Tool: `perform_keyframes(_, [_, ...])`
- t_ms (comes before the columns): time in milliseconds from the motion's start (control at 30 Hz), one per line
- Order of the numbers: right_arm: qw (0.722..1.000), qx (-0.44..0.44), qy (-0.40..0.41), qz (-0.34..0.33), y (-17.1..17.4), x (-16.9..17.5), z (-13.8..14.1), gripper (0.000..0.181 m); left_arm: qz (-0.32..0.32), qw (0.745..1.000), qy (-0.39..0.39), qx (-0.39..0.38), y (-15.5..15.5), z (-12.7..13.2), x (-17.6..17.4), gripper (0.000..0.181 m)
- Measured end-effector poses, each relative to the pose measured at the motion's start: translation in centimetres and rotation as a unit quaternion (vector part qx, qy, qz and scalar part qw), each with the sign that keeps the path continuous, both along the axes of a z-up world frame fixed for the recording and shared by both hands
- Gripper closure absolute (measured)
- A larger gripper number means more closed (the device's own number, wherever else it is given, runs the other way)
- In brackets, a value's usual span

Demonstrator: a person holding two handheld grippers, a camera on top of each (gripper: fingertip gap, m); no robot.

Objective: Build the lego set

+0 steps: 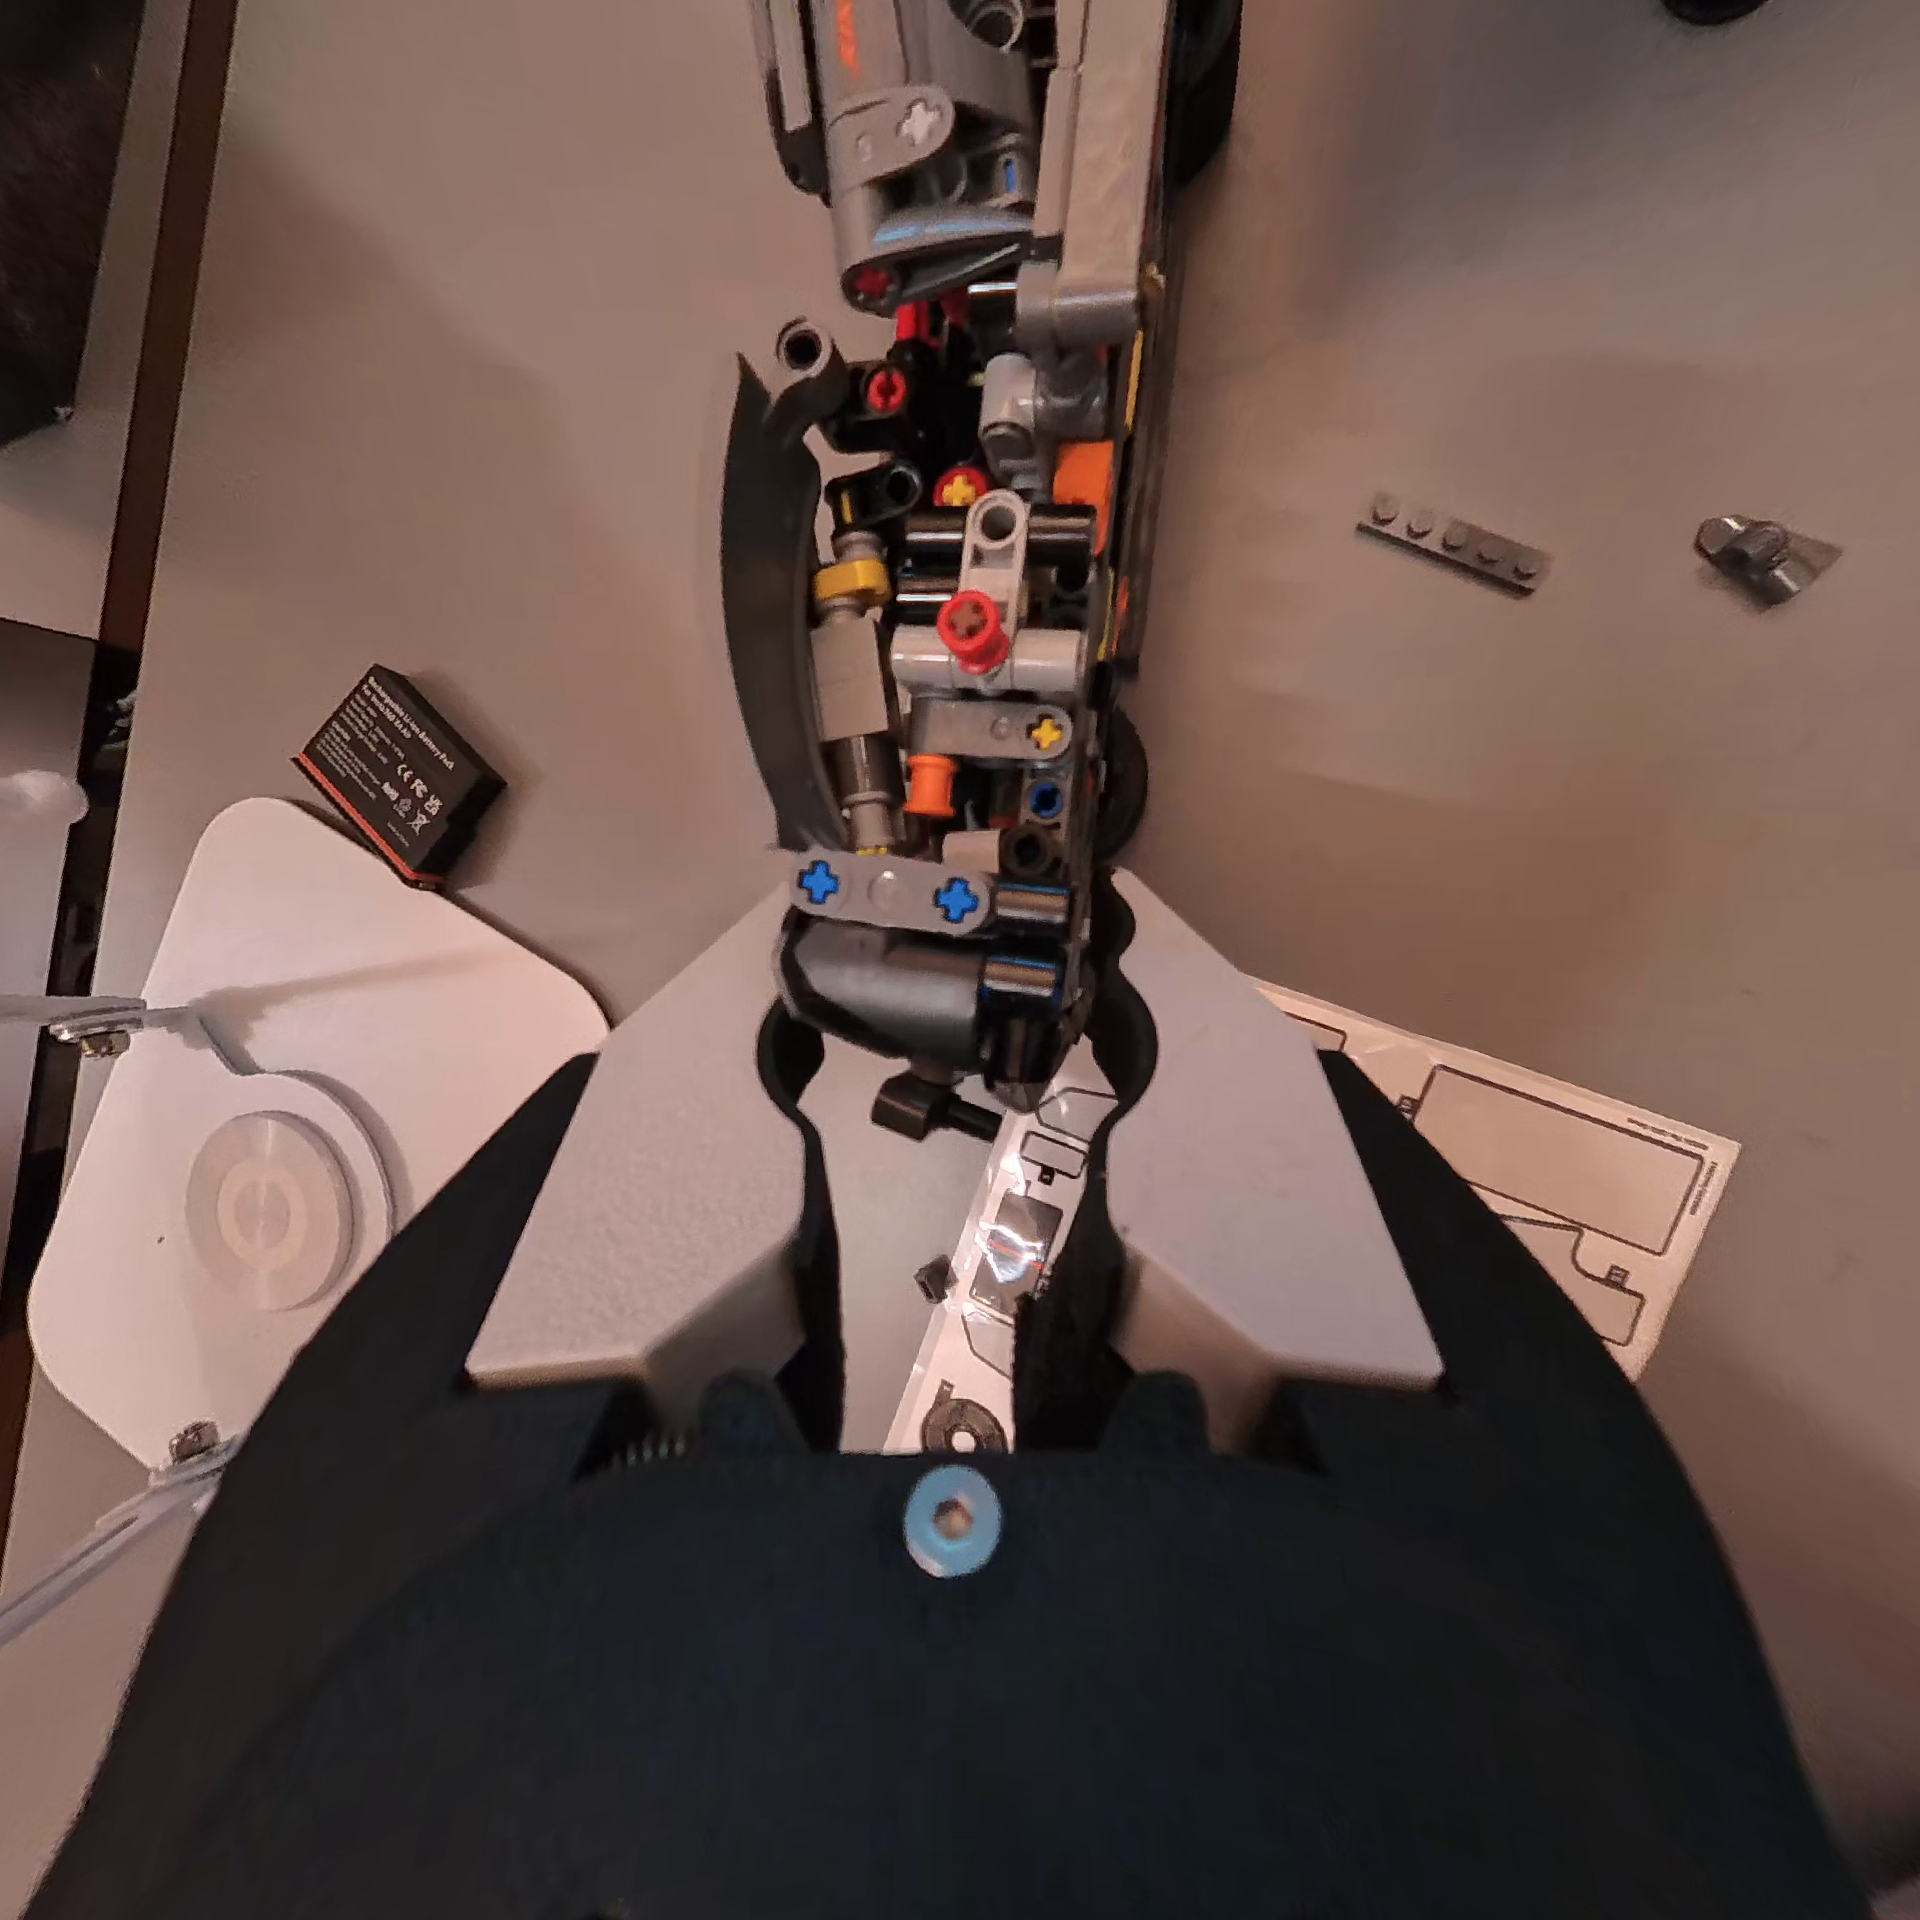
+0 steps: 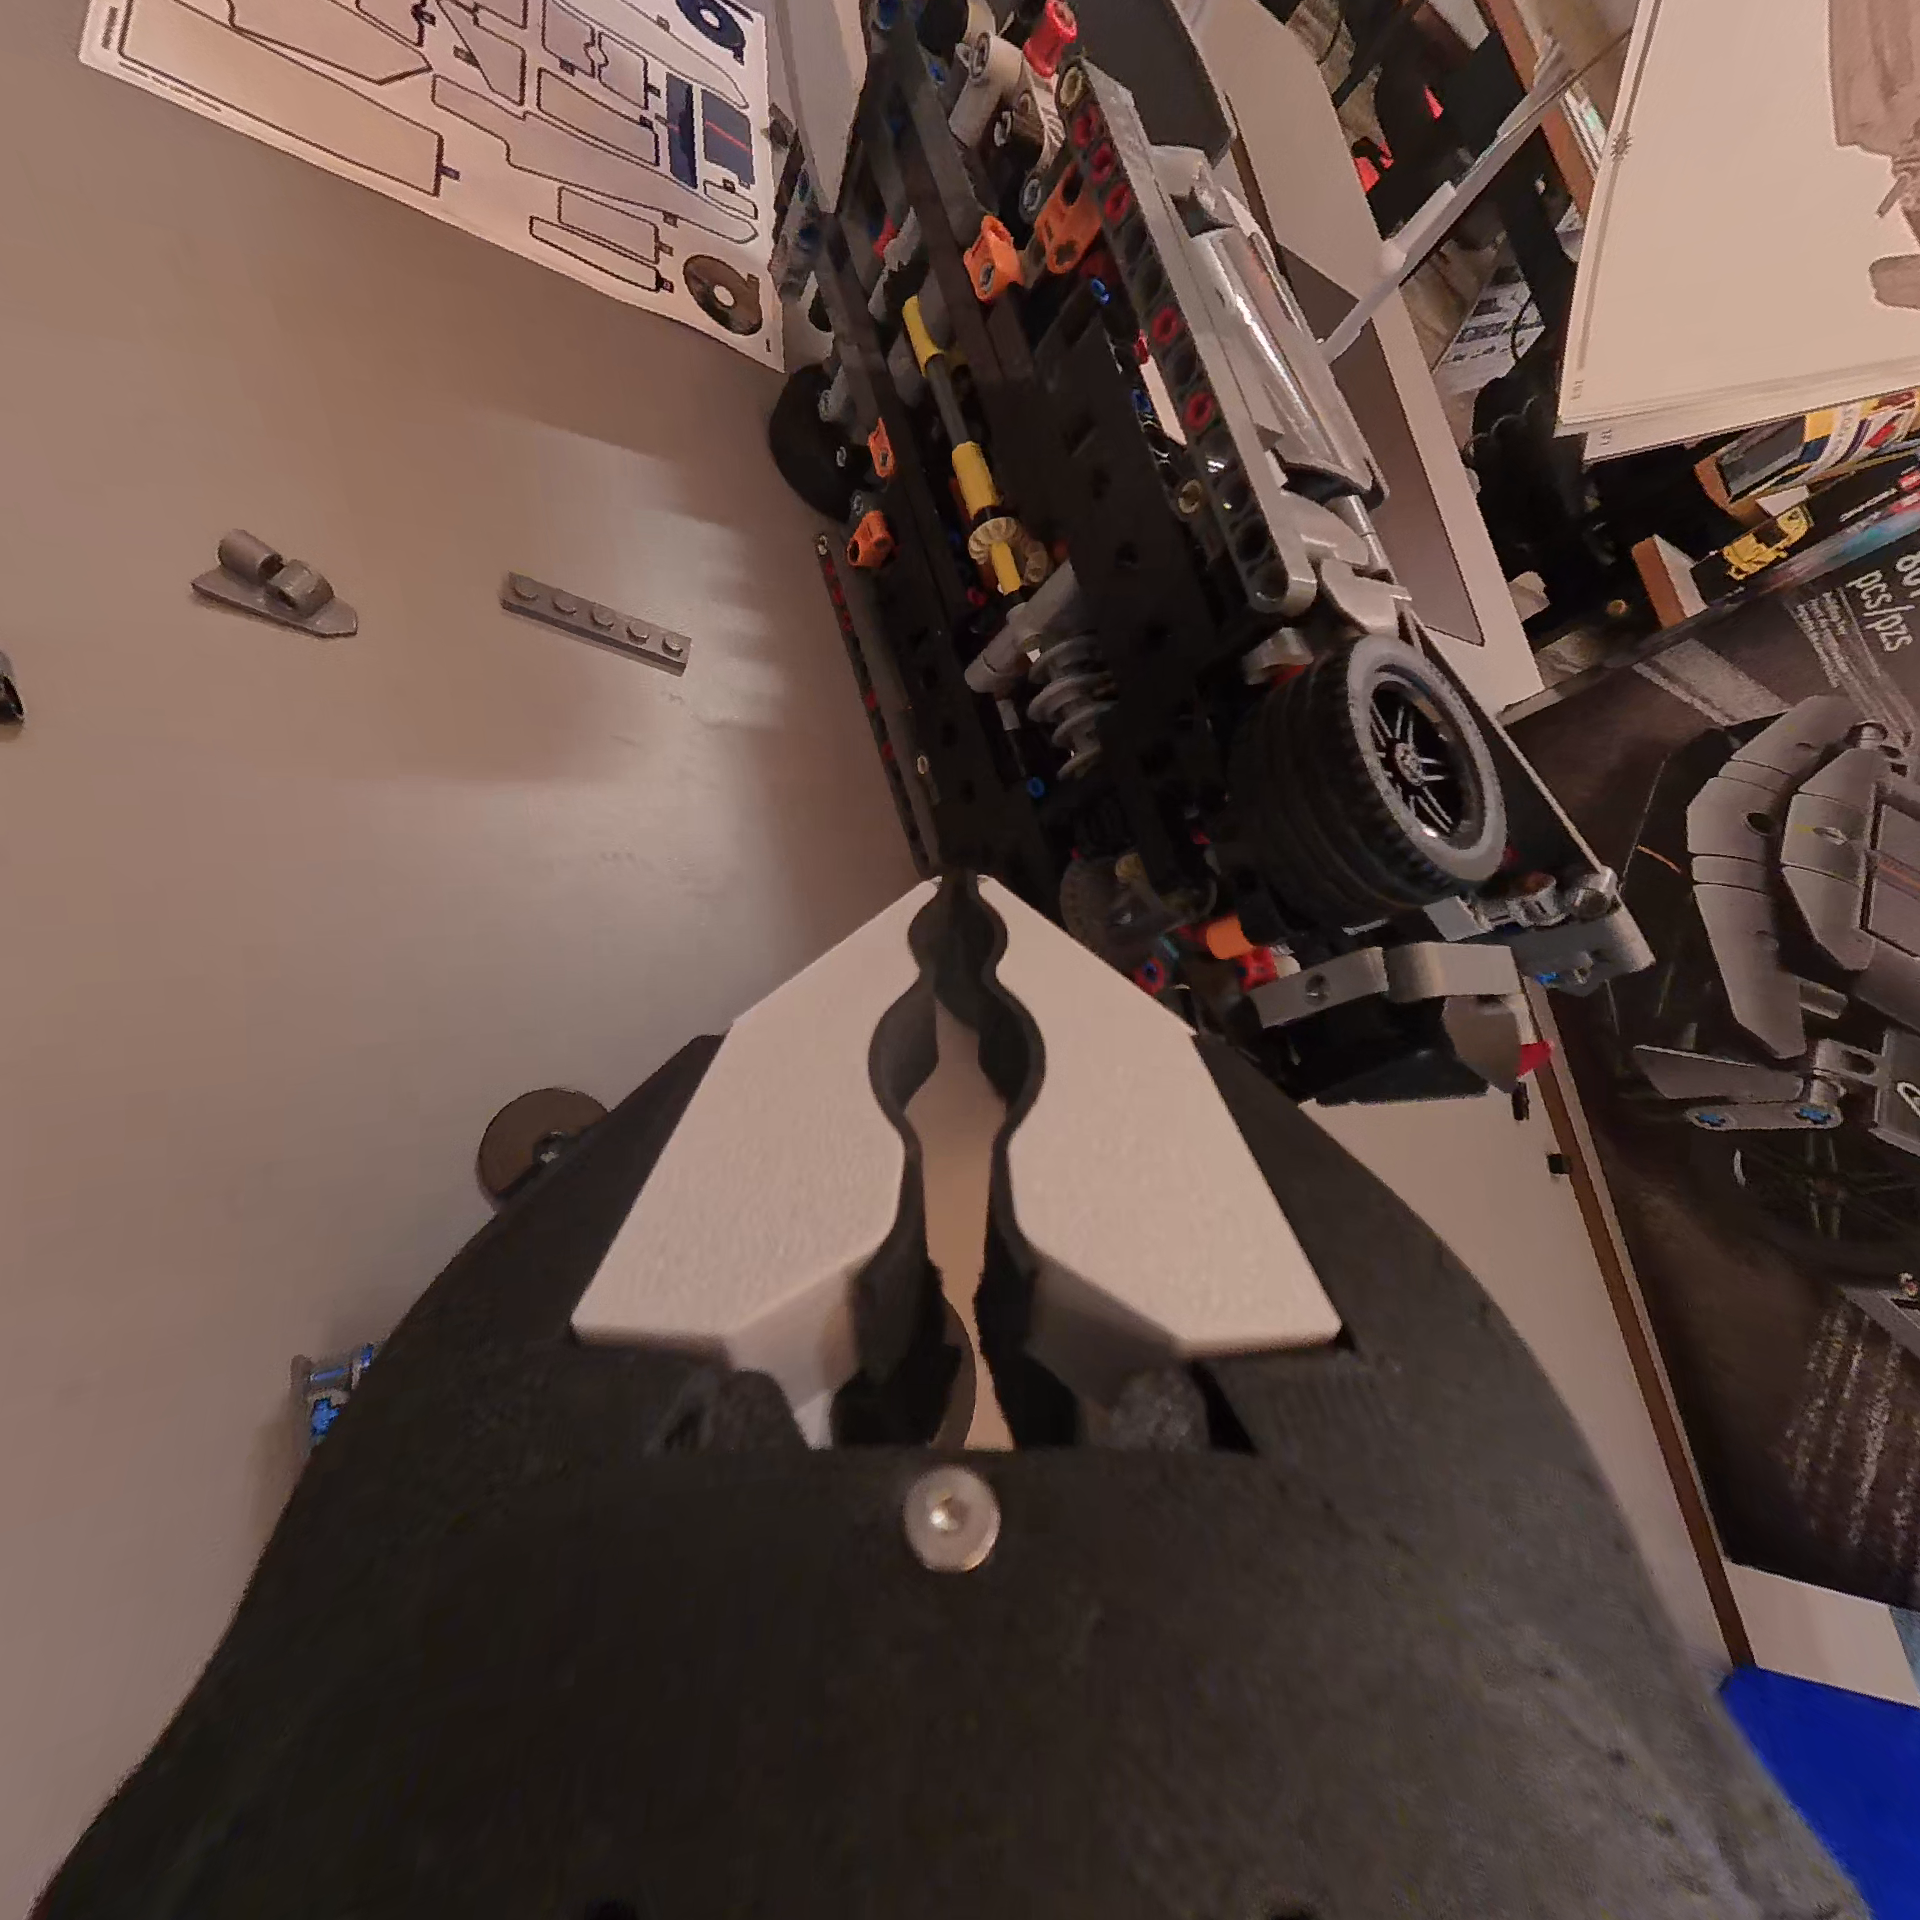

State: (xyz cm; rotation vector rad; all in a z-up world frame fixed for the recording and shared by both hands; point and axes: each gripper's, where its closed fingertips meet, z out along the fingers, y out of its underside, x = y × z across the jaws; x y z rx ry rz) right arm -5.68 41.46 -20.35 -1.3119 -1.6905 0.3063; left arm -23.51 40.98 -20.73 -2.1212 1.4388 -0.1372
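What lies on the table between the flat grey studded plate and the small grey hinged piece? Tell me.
Nothing: only bare grey table separates the flat grey studded plate from the small grey hinged piece. Both wrist views show that gap clearly.

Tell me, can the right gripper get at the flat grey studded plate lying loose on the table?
Probably not yet. The plate lies bare on the table with nothing over it, but the right gripper looks shut on the car model's dark edge and must let go first.
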Motion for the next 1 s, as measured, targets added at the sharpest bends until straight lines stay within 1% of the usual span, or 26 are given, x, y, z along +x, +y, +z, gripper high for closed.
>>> perform_keyframes(133, [1.000,-0.002,0.006,-0.001,0.1,0.1,0.2,0.181,-0.002,1.000,-0.012,0.002,-0.1,0.5,0.2,0.136])
perform_keyframes(267, [1.000,-0.005,0.009,0.001,0.0,0.1,0.3,0.181,-0.002,1.000,-0.001,0.010,-0.1,0.6,0.2,0.136])
perform_keyframes(600, [1.000,-0.005,0.014,0.016,-0.5,-0.2,0.4,0.181,-0.008,1.000,-0.013,0.026,-0.1,1.6,0.8,0.138])
perform_keyframes(900, [0.999,0.002,0.024,0.029,-0.8,0.2,1.3,0.181,-0.016,0.998,-0.036,0.048,0.0,2.7,1.8,0.139])
perform_keyframes(1000, [0.999,0.007,0.042,0.030,-0.8,0.9,2.5,0.181,-0.017,0.998,-0.037,0.054,0.1,2.9,2.1,0.139])
